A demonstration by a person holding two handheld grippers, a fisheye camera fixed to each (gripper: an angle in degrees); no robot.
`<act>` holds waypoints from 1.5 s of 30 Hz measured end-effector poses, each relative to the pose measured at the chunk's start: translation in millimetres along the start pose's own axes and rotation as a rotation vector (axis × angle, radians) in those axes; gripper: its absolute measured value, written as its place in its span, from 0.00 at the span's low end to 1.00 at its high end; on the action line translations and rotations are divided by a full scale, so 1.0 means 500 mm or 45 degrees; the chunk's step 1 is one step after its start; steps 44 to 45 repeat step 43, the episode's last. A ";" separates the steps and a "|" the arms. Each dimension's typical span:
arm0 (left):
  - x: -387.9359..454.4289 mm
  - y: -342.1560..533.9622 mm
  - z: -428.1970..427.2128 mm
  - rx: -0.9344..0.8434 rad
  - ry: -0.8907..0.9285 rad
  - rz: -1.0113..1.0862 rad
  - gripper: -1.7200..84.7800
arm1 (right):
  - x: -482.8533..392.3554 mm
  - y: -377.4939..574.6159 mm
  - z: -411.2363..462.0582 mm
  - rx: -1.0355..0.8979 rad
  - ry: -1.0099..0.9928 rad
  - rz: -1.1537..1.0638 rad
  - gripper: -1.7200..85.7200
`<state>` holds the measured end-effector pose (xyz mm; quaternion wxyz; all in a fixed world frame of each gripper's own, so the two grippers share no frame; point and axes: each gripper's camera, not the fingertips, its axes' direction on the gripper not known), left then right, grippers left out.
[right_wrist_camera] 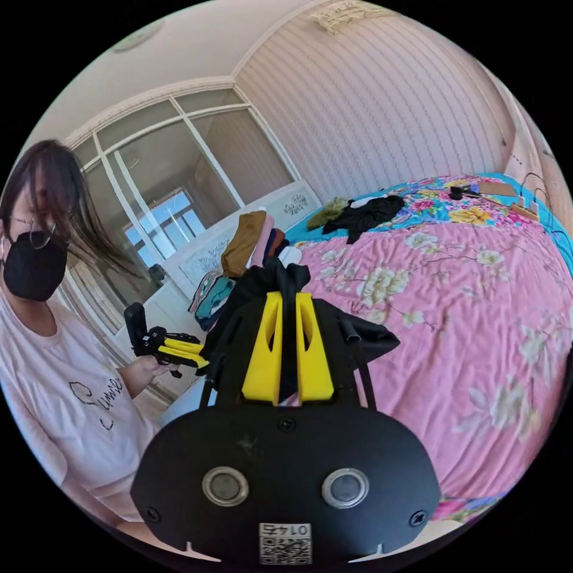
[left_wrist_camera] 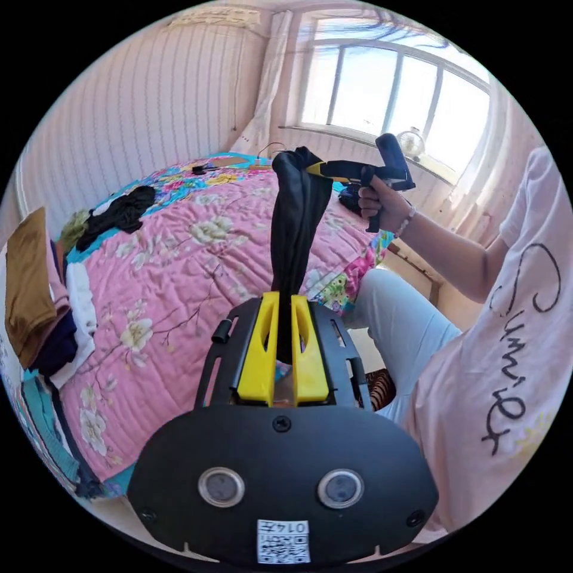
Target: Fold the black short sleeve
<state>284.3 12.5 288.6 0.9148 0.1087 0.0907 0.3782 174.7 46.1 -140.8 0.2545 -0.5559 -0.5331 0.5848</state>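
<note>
My left gripper (left_wrist_camera: 285,340) is clamped on the black short sleeve (left_wrist_camera: 296,227), which runs taut up-frame to my right gripper (left_wrist_camera: 314,169), also clamped on it. I'd judge both ends equally near, the bed (left_wrist_camera: 179,262) beneath.

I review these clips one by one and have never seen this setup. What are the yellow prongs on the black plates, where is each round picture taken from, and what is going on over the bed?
There is no robot here. A person holds a hand-held gripper in each hand, and a fisheye camera rides on each one.

In the left gripper view, the yellow jaws at the bottom belong to the left hand-held gripper, and the right one shows further off. The right gripper view looks out from the right hand-held gripper.

Both are shut on the black short sleeve, stretched between them in the air above the pink floral bedspread. Another dark garment lies on the bed, and a stack of folded clothes stands at its edge.
</note>
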 end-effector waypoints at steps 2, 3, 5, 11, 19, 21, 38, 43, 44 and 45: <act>0.051 -0.060 0.026 0.011 0.083 0.100 0.06 | 0.003 0.065 -0.136 0.099 0.145 0.053 0.05; 0.084 -0.104 0.049 0.004 0.137 0.166 0.06 | 0.004 0.080 -0.169 0.118 0.185 0.068 0.05; 0.129 -0.173 0.080 0.006 0.246 0.238 0.06 | 0.011 0.137 -0.295 0.203 0.311 0.136 0.05; 0.260 -0.426 0.225 0.016 0.625 0.449 0.07 | 0.021 0.251 -0.569 0.434 0.641 0.255 0.05; 0.349 -0.909 0.499 0.141 0.626 0.469 0.08 | 0.193 0.095 -0.802 0.349 1.201 0.423 0.08; 0.326 -1.014 0.604 0.054 0.468 0.313 0.09 | 0.291 0.046 -0.824 0.327 1.351 0.488 0.10; -0.076 -0.157 0.042 0.108 -0.084 0.051 0.01 | 0.002 0.333 -0.305 -0.069 0.888 0.230 0.13; -0.155 0.165 -0.218 0.089 -0.393 -0.286 0.01 | -0.156 0.312 -0.114 -0.179 0.673 0.153 0.15; -0.155 0.165 -0.218 0.089 -0.393 -0.286 0.01 | -0.156 0.312 -0.114 -0.179 0.673 0.153 0.15; -0.155 0.165 -0.218 0.089 -0.393 -0.286 0.01 | -0.156 0.312 -0.114 -0.179 0.673 0.153 0.15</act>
